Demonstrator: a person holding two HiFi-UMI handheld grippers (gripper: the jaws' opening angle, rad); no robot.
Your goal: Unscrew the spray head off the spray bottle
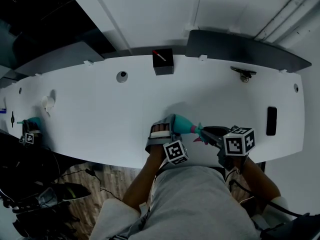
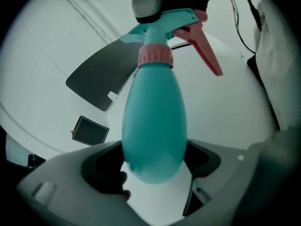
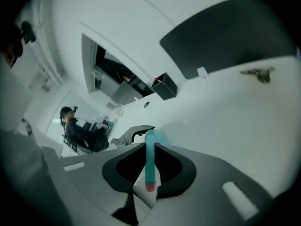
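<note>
Spray bottle [image 2: 154, 121], teal plastic, looks light, hollow and smooth, so its rounded body may flex or slip under a hard squeeze. The ribbed pink collar [image 2: 155, 56] seems the surest place to turn, the thin trigger [image 2: 203, 52] the weakest. The bottle's fat lower body sits clamped between the widely spread jaws of the left gripper [image 2: 153, 163], above the near edge of the white table [image 1: 100, 119]. The right gripper [image 3: 149, 166] pinches the spray head [image 2: 181, 20] narrowly between its 2 jaws.
</note>
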